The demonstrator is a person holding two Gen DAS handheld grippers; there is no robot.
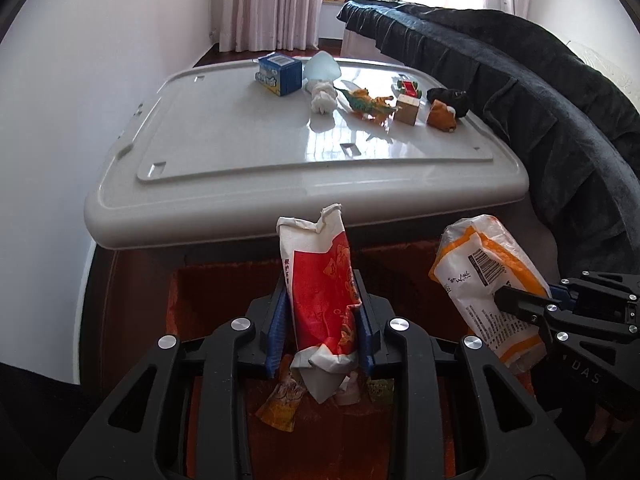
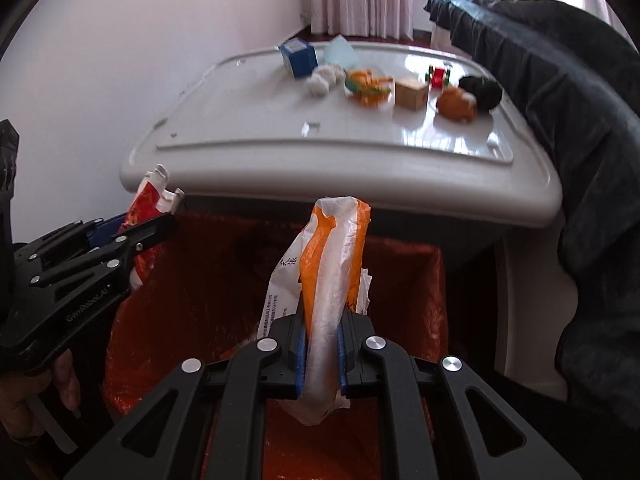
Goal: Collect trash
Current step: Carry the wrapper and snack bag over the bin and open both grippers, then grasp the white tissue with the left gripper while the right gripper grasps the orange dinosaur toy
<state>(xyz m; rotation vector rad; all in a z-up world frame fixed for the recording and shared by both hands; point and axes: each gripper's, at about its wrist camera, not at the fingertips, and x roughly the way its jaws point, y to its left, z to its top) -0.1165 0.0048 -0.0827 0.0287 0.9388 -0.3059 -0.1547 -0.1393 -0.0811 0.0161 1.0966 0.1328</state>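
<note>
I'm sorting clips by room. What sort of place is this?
Probably a home bedroom or living room: pink curtains at a bright window, a dark blanket-draped sofa or bed, and toys on a white plastic lid serving as a table.

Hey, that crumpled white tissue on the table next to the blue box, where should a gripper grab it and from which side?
Judging from both views, take the crumpled white tissue across its middle, from above. It is a soft lump lying flat on the white table, and the blue box and orange toy crowd its sides. Both grippers are full, though: left gripper holds the red wrapper, right gripper the orange wrapper.
</note>
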